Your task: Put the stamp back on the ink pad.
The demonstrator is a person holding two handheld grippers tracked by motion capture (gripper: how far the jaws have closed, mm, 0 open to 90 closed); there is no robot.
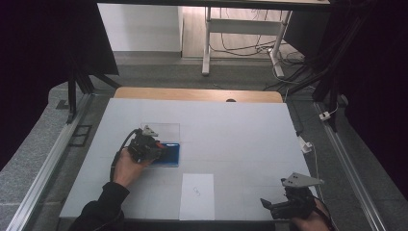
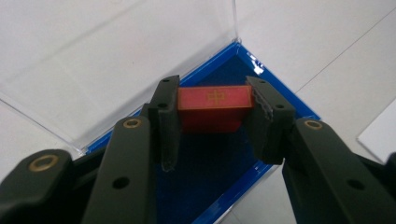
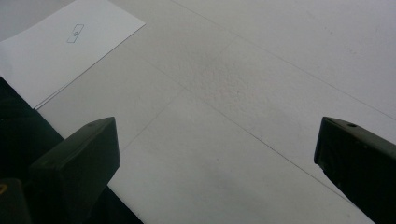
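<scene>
A small red block (image 2: pixel 215 108) with a gold mark on its top face is pinched between the jaws of the left gripper (image 2: pixel 212 122), one pad on each short end. The block is held just over the dark floor of a shallow blue box (image 2: pixel 275 84), whose clear lid (image 2: pixel 116 60) is folded back flat on the white table (image 1: pixel 240 130). Whether the block touches the floor cannot be told. It is judged light, rigid and smooth-sided, so a slip is possible; the short ends, as gripped now, are taken as the best hold. The right gripper (image 3: pixel 215 154) is kept over bare table near a sheet of paper (image 3: pixel 60 51), its jaws spread wide with nothing between them.
</scene>
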